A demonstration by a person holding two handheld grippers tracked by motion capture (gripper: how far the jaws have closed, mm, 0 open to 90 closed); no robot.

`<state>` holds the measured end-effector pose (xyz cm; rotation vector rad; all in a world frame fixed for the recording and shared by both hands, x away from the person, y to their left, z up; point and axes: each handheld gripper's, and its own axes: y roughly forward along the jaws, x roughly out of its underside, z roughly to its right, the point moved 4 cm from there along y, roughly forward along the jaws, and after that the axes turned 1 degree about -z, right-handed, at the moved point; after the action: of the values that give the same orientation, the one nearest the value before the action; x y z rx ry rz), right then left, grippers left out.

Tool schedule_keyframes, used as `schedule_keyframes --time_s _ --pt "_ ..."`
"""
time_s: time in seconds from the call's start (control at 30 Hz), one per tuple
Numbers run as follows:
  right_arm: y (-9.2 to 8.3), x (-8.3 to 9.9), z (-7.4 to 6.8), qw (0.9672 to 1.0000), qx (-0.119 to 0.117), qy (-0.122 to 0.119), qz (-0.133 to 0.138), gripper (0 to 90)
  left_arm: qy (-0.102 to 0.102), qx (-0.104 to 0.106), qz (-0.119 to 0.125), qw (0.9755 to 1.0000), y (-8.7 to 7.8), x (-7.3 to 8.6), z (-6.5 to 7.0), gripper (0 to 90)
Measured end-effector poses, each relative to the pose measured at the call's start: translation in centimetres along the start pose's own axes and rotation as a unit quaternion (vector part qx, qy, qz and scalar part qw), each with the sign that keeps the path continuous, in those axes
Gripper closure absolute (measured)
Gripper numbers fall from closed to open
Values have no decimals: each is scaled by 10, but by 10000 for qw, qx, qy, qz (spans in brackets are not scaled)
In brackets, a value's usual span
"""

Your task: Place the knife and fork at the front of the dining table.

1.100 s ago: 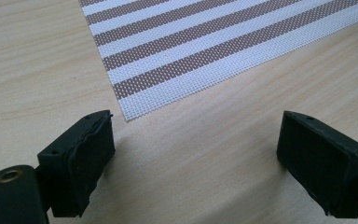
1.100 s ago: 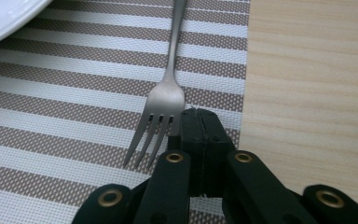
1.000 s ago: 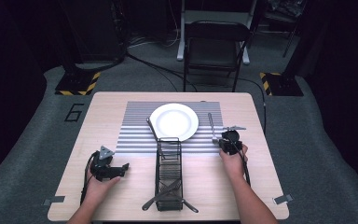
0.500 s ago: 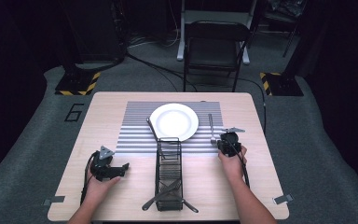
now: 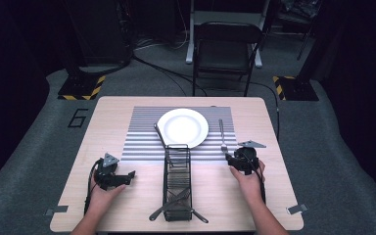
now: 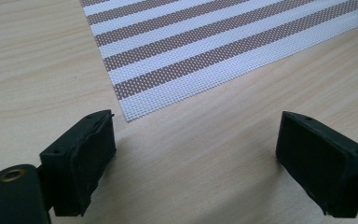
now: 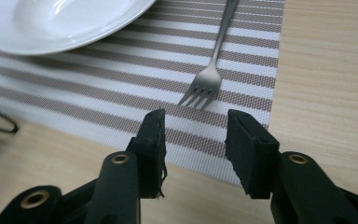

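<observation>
Pale wooden table [image 5: 112, 122] on grey carpet in a dark room, a folding chair [image 5: 223, 49] at top centre.

A striped placemat [image 5: 142, 139] carries a white plate [image 5: 182, 127] mid-frame and a fork [image 5: 222, 133] to its right; a black wire caddy [image 5: 177, 181] sits below. The left gripper [image 5: 127, 176], lower left, has its jaws spread wide over bare wood. The right gripper [image 5: 228, 157] has its jaws partly apart, empty, just short of the fork's tines.

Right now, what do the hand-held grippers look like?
Both are black. The left hand-held gripper and the right hand-held gripper each carry a grey three-cornered plate on top and trail a black cable. Close up, their jaws are chunky black blocks on arms with small brass-coloured rivets. The person's forearms are bare, with no sleeves.
</observation>
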<state>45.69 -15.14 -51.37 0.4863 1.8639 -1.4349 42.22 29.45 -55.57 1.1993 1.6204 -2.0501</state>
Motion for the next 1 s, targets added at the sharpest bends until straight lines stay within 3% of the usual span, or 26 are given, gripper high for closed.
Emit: schedule_keyframes --time_s 0.13,0.17,0.33,0.4,0.43,0.6,0.77,1.0 --pt "-12 6 -9 9992 -185 -352 21 495 27 -63 19 10000 -1 0 -1 161" --pt "-14 7 -12 9989 -295 -373 33 485 88 -104 -8 9999 -1 1 -1 172" --pt "-24 12 -18 9974 -490 -467 230 465 37 -143 100 9998 -2 0 -1 258" --pt "-27 12 -20 9969 -527 -499 290 465 19 -149 38 9999 -4 -1 -2 325" --pt "-28 12 -21 9966 -542 -523 321 465 -4 -116 -43 9999 -6 -1 -2 349" --pt "-31 11 -28 9955 -596 -626 401 467 -236 93 -7 9997 -13 -9 2 378" --pt "-32 11 -33 9942 -702 -705 417 468 -173 235 49 9996 -23 -19 12 403" --pt "-32 13 -35 9934 -638 -863 414 472 -82 439 121 9989 -36 -35 22 440"
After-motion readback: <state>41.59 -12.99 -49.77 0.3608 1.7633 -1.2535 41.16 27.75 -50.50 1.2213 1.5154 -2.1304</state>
